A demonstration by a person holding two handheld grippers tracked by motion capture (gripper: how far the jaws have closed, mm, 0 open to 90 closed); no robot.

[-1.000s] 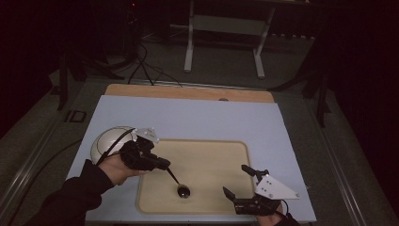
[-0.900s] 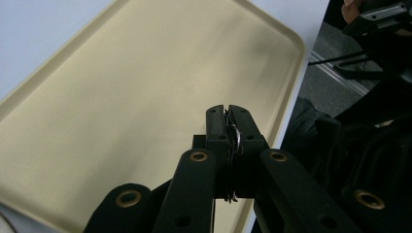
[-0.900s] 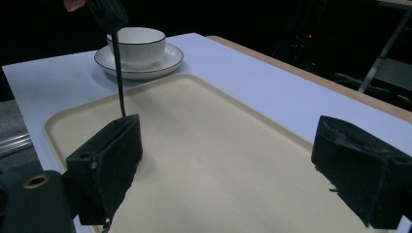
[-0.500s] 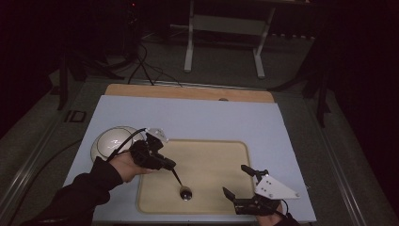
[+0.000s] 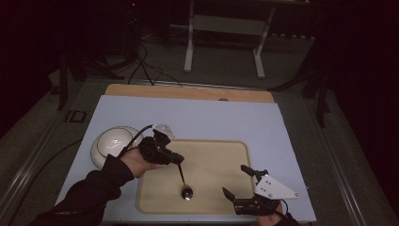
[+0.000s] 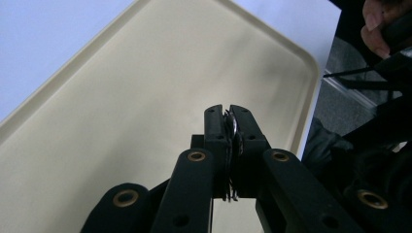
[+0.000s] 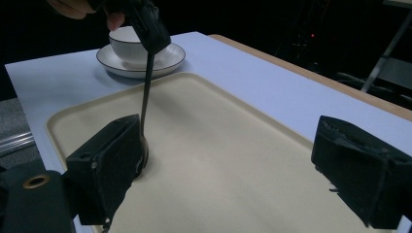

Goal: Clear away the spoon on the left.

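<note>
My left gripper point(image 5: 176, 159) is shut on the handle of a dark metal spoon point(image 5: 184, 183). The spoon hangs steeply, its bowl down at the beige tray point(image 5: 221, 155), near the tray's front middle. In the left gripper view the thin handle point(image 6: 233, 127) is pinched between the closed pads of the left gripper point(image 6: 229, 110) above the tray point(image 6: 121, 111). My right gripper point(image 5: 234, 179) stands open at the tray's front right corner with nothing in it. In the right gripper view the right gripper point(image 7: 233, 160) frames the tray point(image 7: 228, 141), and the spoon point(image 7: 145, 92) drops from the left gripper point(image 7: 148, 26) behind the left jaw.
A white cup on a saucer point(image 5: 113, 141) stands left of the tray on the pale blue mat point(image 5: 216, 117); the cup point(image 7: 128, 41) shows in the right gripper view too. A wooden strip point(image 5: 188, 92) runs along the table's far edge. Dark floor and stands lie beyond.
My left hand has moved to the right and slightly down with the spoon, so the spoon stands steeper while its bowl stays near the same spot. The right gripper has not moved.
</note>
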